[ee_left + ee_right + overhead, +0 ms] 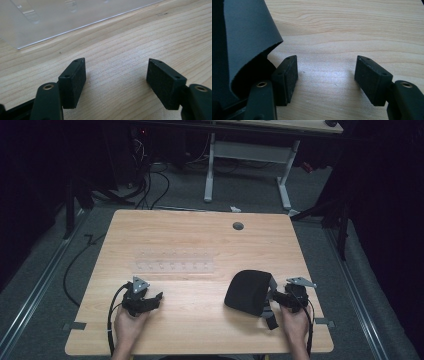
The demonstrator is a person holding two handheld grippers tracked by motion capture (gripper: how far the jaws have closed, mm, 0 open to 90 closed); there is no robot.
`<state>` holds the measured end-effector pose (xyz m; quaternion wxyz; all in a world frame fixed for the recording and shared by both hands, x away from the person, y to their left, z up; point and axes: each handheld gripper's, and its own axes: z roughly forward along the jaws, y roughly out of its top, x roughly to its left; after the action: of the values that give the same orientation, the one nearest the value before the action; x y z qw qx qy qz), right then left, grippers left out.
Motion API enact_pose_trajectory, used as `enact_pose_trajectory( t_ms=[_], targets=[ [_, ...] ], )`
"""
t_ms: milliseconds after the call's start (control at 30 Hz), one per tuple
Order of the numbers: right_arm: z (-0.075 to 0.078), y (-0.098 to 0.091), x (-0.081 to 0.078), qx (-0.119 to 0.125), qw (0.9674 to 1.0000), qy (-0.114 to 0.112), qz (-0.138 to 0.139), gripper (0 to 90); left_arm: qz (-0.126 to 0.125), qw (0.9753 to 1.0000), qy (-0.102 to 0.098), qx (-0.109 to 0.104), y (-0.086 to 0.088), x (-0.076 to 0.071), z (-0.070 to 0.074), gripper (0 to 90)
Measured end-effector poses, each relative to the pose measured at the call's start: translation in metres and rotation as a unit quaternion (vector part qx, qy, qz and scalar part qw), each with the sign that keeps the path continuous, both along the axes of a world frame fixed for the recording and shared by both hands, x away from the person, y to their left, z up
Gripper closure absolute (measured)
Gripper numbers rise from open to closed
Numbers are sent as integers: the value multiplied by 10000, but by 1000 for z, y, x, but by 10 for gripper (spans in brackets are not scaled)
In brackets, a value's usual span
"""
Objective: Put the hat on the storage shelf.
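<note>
A black padded pouch (pixel 248 291) lies on the wooden table (pixel 200 235) at the front right, with a strap (pixel 270 317) trailing toward me. My right gripper (pixel 278 296) sits just right of it, open, jaws wide over bare wood; in the right gripper view (pixel 325 80) the pouch's grey curved edge (pixel 249 37) rises at the left, beside the left jaw. My left gripper (pixel 156 298) rests at the front left, open, nothing between its jaws (pixel 116 81). A clear plastic rack (pixel 172 262) lies mid-table; its edge (pixel 50 22) is just ahead of the left gripper.
A grey cable grommet (pixel 238 226) sits in the table's far edge. Beyond the table stand a white desk frame (pixel 247 165) and cables on the floor (pixel 150 185). Metal rails (pixel 40 285) run along both sides.
</note>
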<state>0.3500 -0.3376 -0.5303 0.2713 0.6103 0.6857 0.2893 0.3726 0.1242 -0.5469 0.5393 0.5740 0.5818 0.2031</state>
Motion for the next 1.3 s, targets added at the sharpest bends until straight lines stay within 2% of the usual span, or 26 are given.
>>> enact_pose_trajectory(
  t_ms=[467,567,700,767,867,1000,1033,1100,1300],
  targets=[
    [0,-1,0,-9,10000,4,53,360,22,10000,9,4,0,0,0,321],
    [0,-4,0,91,9999,-27,118,372,22,10000,2,-6,0,0,0,319],
    [4,-8,-3,294,9994,59,150,410,15,10000,5,0,0,0,0,318],
    [8,-9,-6,266,9995,1,169,413,20,10000,5,-5,0,0,0,317],
    [16,-13,-14,420,9987,-120,253,418,13,10000,8,2,0,0,0,316],
    [23,-15,-21,481,9979,-230,375,431,12,10000,7,3,0,0,0,315],
    [29,-16,-25,612,9963,-356,488,437,17,10000,5,-5,0,0,0,314],
    [33,-17,-26,739,9949,-385,570,435,13,10000,7,3,0,0,0,314],
    [42,-14,-25,843,9920,-476,805,421,8,10000,9,4,0,0,0,312]
  ],
)
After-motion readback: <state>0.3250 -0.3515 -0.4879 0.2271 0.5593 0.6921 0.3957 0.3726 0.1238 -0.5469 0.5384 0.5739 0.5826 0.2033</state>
